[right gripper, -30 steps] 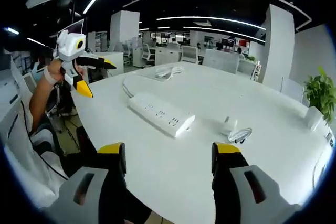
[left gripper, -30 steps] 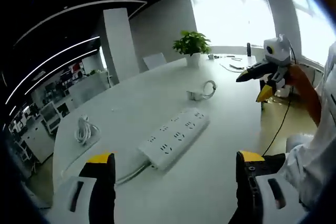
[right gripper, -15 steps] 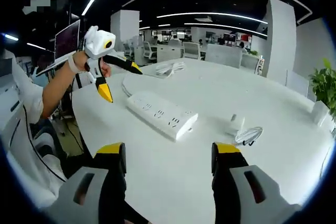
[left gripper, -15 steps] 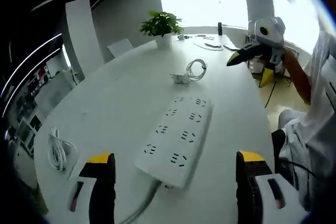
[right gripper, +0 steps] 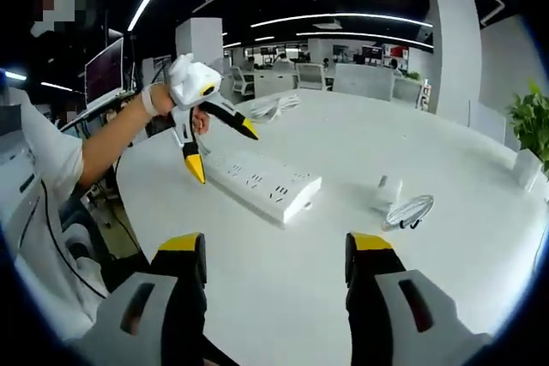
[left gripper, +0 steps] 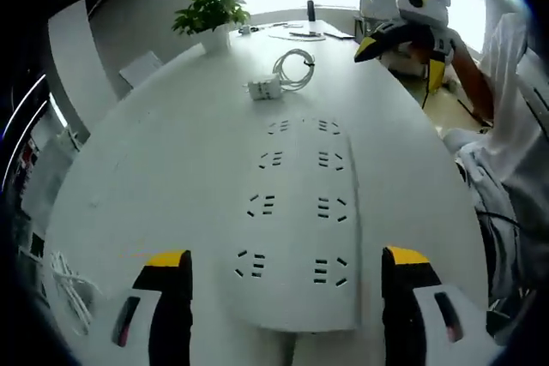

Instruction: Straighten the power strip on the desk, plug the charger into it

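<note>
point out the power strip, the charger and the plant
power strip [left gripper: 296, 220], left gripper view, on its top face between the sockets
charger [left gripper: 262, 88], left gripper view, on the white block
plant [left gripper: 208, 10], left gripper view, on the leaves

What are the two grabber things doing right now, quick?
Left hand-held gripper: open, holding nothing, its jaws either side of the power strip.
Right hand-held gripper: open, holding nothing, above the table.

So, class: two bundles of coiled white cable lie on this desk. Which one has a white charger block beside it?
The coiled white cable lying past the white power strip, beside the white charger block. The other loose white cable bundle lies alone by the desk edge.
</note>
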